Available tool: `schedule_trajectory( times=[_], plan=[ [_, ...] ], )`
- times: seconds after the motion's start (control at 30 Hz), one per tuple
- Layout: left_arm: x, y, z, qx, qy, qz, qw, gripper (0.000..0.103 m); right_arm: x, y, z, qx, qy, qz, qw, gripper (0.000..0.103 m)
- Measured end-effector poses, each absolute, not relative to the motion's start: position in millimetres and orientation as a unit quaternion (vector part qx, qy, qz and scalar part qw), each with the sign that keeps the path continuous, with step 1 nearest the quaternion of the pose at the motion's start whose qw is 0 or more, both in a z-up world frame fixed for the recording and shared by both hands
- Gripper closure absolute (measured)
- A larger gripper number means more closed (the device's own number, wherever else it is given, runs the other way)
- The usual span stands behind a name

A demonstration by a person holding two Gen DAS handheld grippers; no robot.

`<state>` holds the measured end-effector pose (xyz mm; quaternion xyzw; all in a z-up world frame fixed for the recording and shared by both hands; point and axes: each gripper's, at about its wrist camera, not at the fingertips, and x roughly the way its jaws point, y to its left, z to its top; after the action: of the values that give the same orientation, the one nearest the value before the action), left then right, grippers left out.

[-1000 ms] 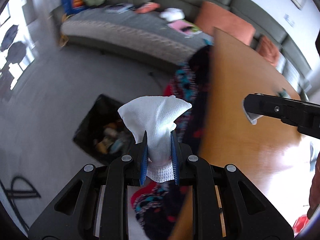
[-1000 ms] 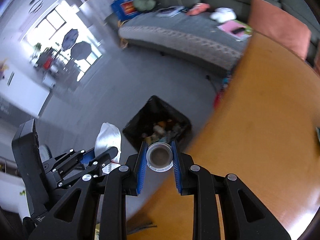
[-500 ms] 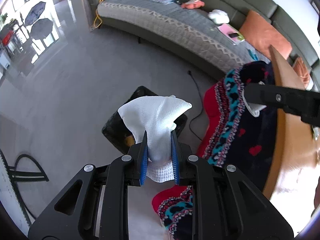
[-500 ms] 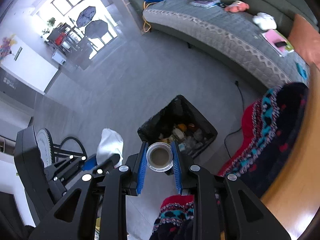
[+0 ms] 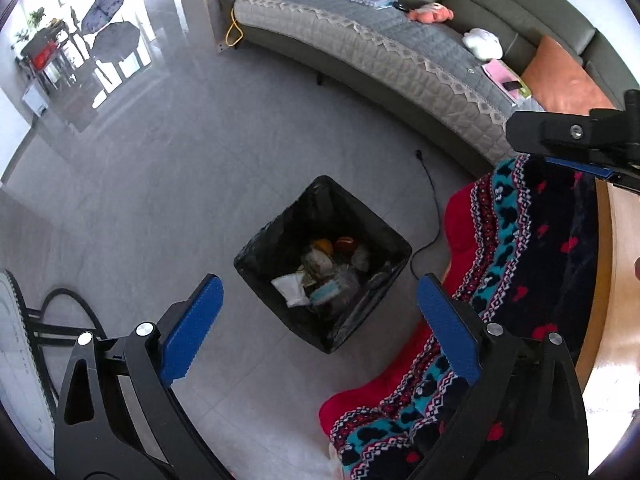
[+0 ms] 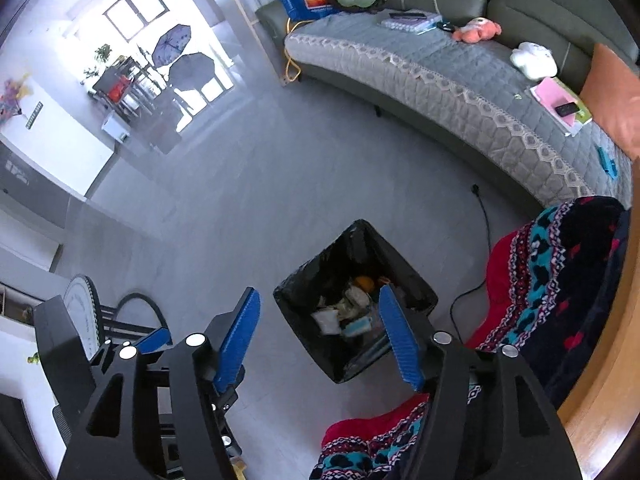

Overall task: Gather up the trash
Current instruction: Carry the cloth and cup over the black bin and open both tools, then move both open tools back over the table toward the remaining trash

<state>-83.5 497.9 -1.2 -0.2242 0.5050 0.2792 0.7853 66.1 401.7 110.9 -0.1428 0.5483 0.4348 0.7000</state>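
My left gripper (image 5: 318,322) is spread wide with nothing between its 2 blue pads (image 5: 191,330), and it hangs directly above the black bin (image 5: 280,236) on the grey floor. My right gripper (image 6: 320,330) is just as wide and just as empty, its right pad crossing over the bin's (image 6: 412,280) opening in that view.

Down inside the bin lies the trash (image 5: 320,276): a white crumpled tissue (image 5: 291,288) toward the near-left side, something pale blue beside it, and an orange piece and a reddish one farther back. In the right wrist view the same heap (image 6: 348,312) is blurred, so I cannot make out single pieces well there.

Just right of the bin, a patterned blanket (image 5: 520,272) in red, teal and black drapes off the edge of a wooden table (image 5: 616,280). A thin black cable (image 5: 430,200) runs across the floor between bin and blanket. My right gripper's finger (image 5: 568,136) pokes in at the upper right of the left view. Beyond stretches a long sofa (image 6: 460,76) with a grey quilted cover, holding a pink plush toy (image 6: 476,30), a white one (image 6: 534,56) and an orange cushion (image 5: 560,84).
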Motion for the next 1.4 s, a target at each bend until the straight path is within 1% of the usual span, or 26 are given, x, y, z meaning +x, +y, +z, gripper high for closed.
schedule_trajectory(
  times=[0.03,0.07,0.27,0.4,0.43,0.47,0.77,1.0,1.4],
  plan=[
    [-84.8,496.3,0.5,-0.225,0.503,0.279,0.787,0.009,65.5,400.2,113.0,-0.143,0.546,0.427,0.706,0.028],
    [-85.5,494.9,1.6,-0.225,0.503,0.279,0.787,0.009,64.2,396.8,116.8,-0.138,0.540,0.423,0.714,0.027],
    [-92.1,481.2,12.6,-0.228,0.495,0.273,0.793,0.009,58.8,376.8,135.1,-0.125,0.518,0.410,0.741,0.027],
    [-95.2,468.1,23.8,-0.220,0.489,0.268,0.801,0.009,57.8,359.4,142.7,-0.110,0.529,0.408,0.736,0.026],
    [-96.4,463.2,28.6,-0.217,0.486,0.266,0.804,0.009,57.0,354.7,144.9,-0.108,0.530,0.410,0.735,0.024],
    [-97.4,459.8,31.4,-0.216,0.484,0.264,0.806,0.009,55.1,349.1,148.0,-0.108,0.528,0.414,0.733,0.019],
    [-96.8,409.4,58.9,-0.189,0.472,0.242,0.826,0.009,45.9,283.0,175.4,-0.097,0.503,0.409,0.755,0.018],
    [-77.4,346.9,74.5,-0.168,0.470,0.204,0.842,0.009,59.4,203.8,185.7,-0.077,0.500,0.374,0.777,0.018],
    [-5.9,192.0,83.2,-0.110,0.480,0.092,0.865,0.009,103.7,19.0,179.8,-0.022,0.512,0.289,0.809,0.018]
  ],
)
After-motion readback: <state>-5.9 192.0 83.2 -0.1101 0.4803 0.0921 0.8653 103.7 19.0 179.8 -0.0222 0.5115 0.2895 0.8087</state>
